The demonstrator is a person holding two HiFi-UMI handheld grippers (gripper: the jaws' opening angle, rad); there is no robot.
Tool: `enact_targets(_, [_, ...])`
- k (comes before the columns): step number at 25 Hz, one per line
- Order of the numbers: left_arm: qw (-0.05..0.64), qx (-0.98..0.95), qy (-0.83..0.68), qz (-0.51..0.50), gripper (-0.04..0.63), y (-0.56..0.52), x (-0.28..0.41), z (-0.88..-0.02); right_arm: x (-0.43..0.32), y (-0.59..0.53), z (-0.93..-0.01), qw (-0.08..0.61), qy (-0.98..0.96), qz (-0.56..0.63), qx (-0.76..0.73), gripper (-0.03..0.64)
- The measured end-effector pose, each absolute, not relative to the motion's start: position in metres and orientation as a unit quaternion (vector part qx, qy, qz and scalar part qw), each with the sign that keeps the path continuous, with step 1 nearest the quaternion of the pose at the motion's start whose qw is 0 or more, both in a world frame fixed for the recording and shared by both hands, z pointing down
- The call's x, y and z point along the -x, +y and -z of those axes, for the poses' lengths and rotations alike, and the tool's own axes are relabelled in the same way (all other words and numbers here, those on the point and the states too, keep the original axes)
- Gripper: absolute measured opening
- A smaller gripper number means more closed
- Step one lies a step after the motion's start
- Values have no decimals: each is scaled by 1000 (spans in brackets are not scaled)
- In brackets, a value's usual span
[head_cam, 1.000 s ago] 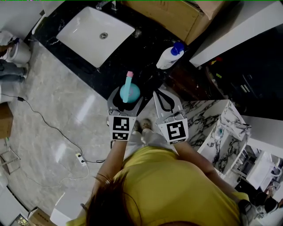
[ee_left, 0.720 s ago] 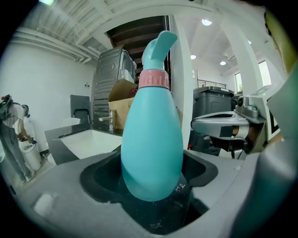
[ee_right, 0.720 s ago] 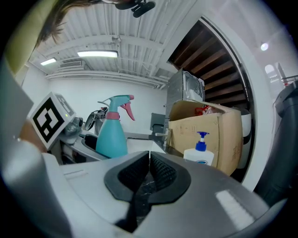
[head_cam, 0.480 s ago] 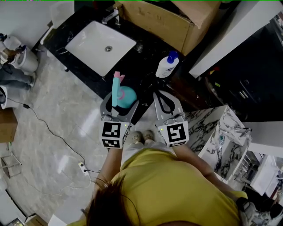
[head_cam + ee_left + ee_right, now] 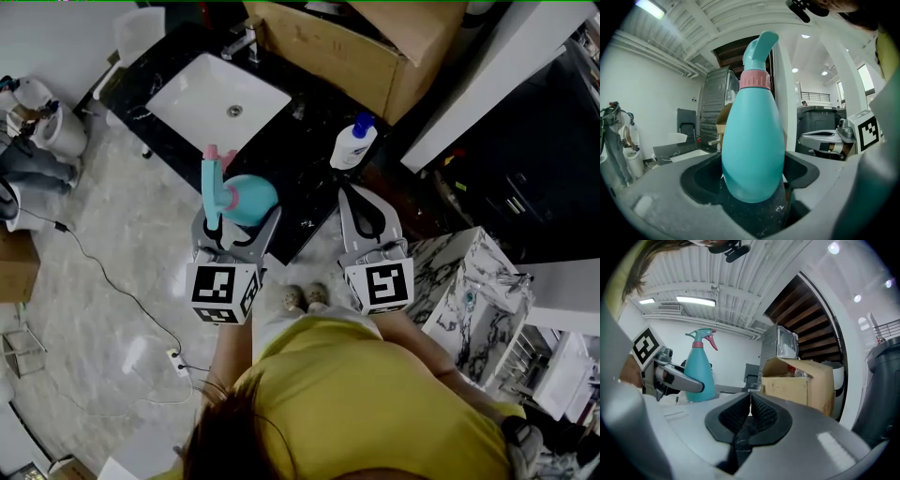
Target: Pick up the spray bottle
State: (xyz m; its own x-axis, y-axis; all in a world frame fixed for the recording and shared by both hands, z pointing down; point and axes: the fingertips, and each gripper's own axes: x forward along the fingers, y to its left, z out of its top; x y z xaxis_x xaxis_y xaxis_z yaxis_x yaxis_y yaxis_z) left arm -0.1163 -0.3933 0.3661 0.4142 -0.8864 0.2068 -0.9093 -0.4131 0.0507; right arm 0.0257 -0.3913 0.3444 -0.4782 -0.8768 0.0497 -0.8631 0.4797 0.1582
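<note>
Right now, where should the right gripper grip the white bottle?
Probably the body of the white bottle, below its blue cap, from the front of the counter: the box stands behind it. The right gripper, jaws shut, must open first.

The spray bottle (image 5: 248, 199), pear-shaped and teal with a pink collar and pink trigger, stands upright, its lower body clamped between the left gripper's (image 5: 240, 220) jaws, by the black table's (image 5: 298, 178) front edge

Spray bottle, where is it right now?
In the head view the spray bottle sits left of centre, held between the jaws of the left gripper, just in front of the sink and over the counter edge.
</note>
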Motion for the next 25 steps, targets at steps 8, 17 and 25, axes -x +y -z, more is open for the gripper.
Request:
enact_targets(8, [64, -833, -545, -74, 396, -386, 121, -354, -32, -386, -345, 67, -858, 63, -505, 0])
enact_targets(17, [68, -833, -543, -80, 396, -384, 117, -358, -35, -387, -347, 70, -859, 58, -504, 0])
enact_targets(25, [69, -835, -540, -81, 396, -385, 111, -362, -37, -389, -344, 65, -858, 65, -506, 0])
